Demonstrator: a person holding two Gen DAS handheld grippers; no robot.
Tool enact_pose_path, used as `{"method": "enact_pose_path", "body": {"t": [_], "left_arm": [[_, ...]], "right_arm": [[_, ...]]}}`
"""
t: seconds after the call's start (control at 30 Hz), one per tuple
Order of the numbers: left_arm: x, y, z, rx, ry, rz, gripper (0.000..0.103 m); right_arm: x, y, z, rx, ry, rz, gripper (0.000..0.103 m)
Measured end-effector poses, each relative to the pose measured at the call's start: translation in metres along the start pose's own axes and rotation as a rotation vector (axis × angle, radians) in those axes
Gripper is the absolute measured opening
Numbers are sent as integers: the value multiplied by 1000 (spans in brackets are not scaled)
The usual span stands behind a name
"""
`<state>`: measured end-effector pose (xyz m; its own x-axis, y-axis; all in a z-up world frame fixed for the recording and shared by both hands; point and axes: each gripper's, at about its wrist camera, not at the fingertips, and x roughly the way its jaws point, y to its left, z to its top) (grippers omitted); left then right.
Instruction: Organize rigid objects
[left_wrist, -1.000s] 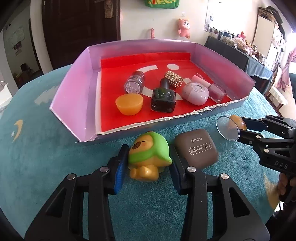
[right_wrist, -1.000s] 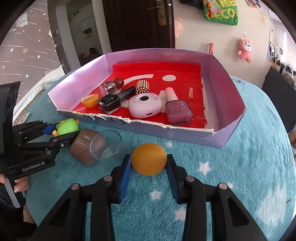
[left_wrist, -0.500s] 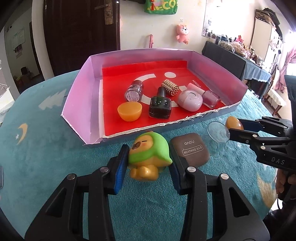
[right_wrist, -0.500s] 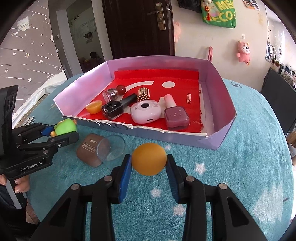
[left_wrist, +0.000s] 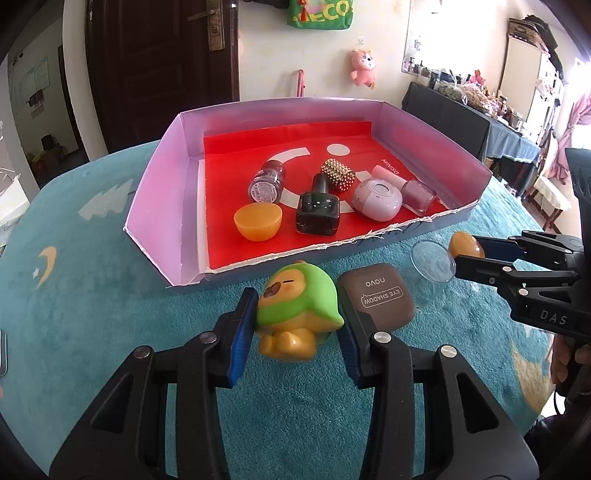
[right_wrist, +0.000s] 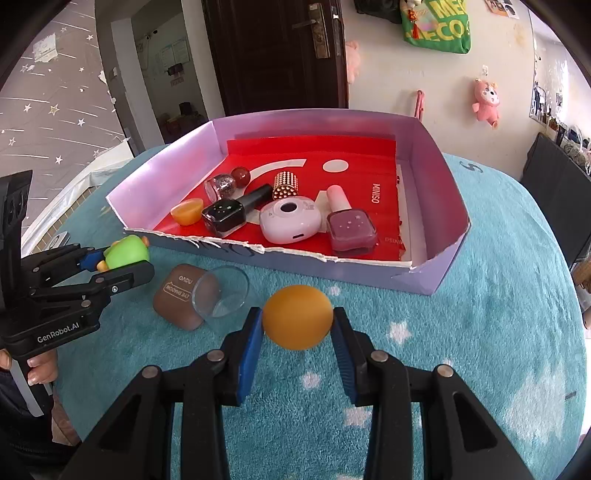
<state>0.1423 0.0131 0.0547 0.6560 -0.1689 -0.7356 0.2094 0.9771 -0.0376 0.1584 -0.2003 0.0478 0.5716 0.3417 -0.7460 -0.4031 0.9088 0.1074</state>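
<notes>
My left gripper is shut on a green-hooded yellow toy figure, held just above the teal cloth in front of the tray. Seen from the right wrist, the same toy sits in the left gripper at the left. My right gripper is shut on an orange ball, also visible as the orange ball at the right of the left wrist view. The lilac-walled tray with a red floor holds several cosmetics items: a black nail polish, an orange half-sphere.
On the cloth between the grippers lie a brown eye-shadow case and a clear round lid. The tray's torn front wall faces me. A person's hand holds the left gripper's handle. A dark door and wall stand behind.
Both grippers have drawn back a little and risen from the tray, each keeping its object; the tray and the table items look smaller and farther away now.
</notes>
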Motion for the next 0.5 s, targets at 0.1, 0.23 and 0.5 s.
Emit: {"method": "enact_pose_path", "body": {"t": [0.1,0.23,0.5], "left_arm": [[0,0,0,1,-1,0,39],[0,0,-1,1,0,0,39],[-1,0,0,0,-1,-1,39]], "right_arm": [[0,0,-1,-2,3,0,40],[0,0,-1,-3,5,1,40],[2,1,-2,-4,11,3,40]]}}
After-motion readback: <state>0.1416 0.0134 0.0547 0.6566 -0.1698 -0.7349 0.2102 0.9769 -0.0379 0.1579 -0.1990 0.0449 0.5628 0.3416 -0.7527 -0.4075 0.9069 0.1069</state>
